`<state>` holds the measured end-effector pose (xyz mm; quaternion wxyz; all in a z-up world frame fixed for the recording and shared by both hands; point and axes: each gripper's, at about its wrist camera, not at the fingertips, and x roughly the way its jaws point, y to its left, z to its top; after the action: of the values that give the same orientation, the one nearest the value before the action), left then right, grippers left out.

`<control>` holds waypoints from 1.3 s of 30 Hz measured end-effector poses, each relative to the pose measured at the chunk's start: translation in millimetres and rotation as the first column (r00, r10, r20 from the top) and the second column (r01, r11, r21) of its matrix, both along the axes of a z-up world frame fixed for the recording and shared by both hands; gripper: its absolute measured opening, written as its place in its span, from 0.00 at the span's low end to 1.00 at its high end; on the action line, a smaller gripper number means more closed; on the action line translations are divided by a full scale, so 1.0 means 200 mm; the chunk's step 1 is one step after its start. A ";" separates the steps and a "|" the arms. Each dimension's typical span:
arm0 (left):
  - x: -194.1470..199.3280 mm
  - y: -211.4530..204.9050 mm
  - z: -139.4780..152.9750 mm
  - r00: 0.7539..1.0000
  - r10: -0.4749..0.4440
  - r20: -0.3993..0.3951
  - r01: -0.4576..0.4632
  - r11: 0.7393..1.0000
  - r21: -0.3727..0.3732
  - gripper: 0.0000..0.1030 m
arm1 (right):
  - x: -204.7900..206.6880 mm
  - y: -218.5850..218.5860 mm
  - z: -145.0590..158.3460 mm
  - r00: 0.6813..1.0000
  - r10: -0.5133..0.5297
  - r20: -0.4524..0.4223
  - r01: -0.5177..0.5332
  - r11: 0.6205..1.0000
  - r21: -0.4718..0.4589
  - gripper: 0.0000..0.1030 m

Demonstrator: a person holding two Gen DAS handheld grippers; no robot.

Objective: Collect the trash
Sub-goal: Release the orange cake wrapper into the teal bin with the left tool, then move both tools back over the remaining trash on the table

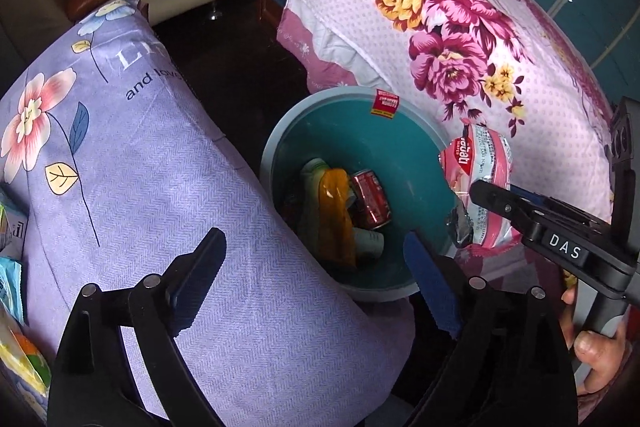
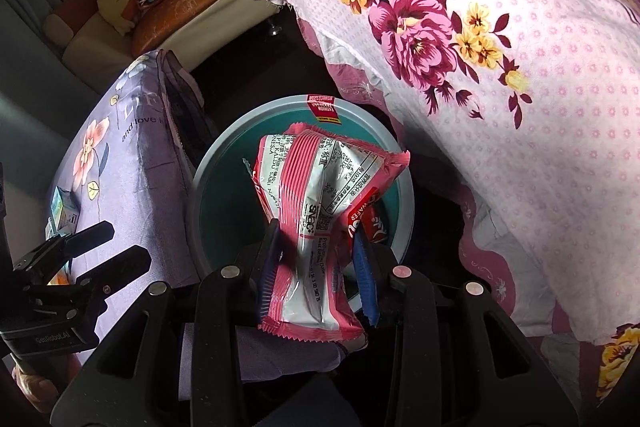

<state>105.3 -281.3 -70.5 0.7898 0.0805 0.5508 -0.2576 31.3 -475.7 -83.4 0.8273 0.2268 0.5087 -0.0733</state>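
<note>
Plainly, in the left wrist view the left gripper (image 1: 312, 279) has its jaws spread wide and empty above the round teal plastic bin (image 1: 404, 151), where a red drinks can (image 1: 370, 199) lies at 6 o'clock. At 3 o'clock the right gripper (image 1: 486, 193), marked "DAS", pinches a wrapper.

Seen from the right wrist, the right gripper (image 2: 316, 267) clamps the crinkled pink-and-silver wafer wrapper (image 2: 320, 203), printed "WAFER", over the bin (image 2: 224, 163).

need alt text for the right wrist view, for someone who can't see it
The right tongs grip a crumpled pink and silver wafer wrapper above a round teal bin on the floor. The bin sits between a lilac floral cloth on the left and a pink floral cloth on the right. The left tongs show open at the left edge.
</note>
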 end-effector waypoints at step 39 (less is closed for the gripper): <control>-0.10 0.96 0.13 0.949 0.311 -0.055 -0.316 0.936 -0.153 0.92 | 0.13 0.79 0.22 0.971 0.232 -0.061 -0.238 0.961 -0.139 0.76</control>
<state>84.5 -88.5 -45.4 0.8162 -0.0758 0.5460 -0.1730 57.2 -317.3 -39.0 0.8331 0.1023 0.5434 -0.0163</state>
